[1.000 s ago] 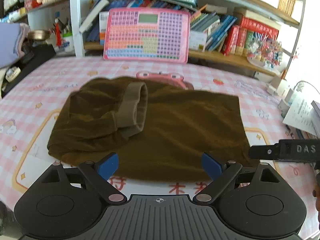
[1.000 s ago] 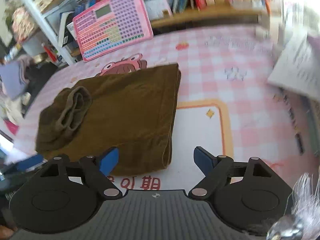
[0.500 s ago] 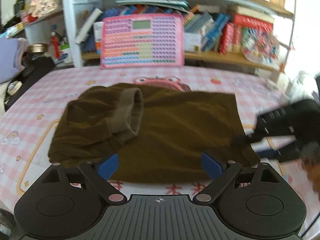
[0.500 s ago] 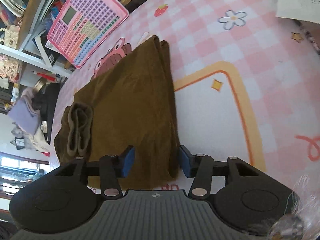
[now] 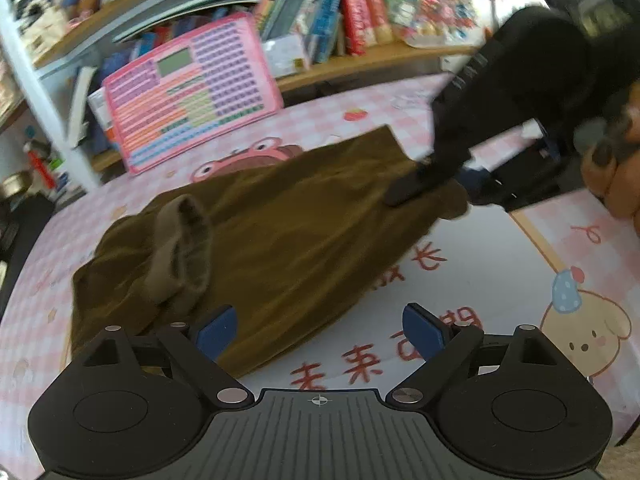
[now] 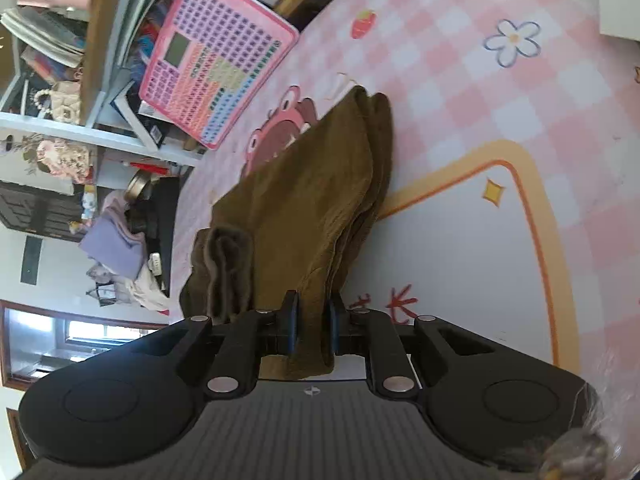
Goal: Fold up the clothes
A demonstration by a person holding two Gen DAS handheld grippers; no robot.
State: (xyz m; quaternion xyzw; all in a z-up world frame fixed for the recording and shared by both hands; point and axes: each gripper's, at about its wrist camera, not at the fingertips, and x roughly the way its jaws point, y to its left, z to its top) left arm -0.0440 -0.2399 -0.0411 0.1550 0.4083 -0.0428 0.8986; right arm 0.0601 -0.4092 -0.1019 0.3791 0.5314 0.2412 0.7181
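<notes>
Right claw (image 6: 311,330) closed onto garment (image 6: 320,208); corner hidden.

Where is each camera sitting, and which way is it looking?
Left wrist: sits on the left gripper, looking forward over its open fingers at the brown garment on the pink mat; the right gripper shows too.
Right wrist: sits on the right gripper, rolled sideways, looking along fingers shut on the garment's edge.
Both share: the garment, the mat, the pink keyboard toy.

a home room: crammed bookshelves (image 5: 320,28), pink cartoon table cover (image 6: 520,92), a child's learning pad (image 5: 188,92).
</notes>
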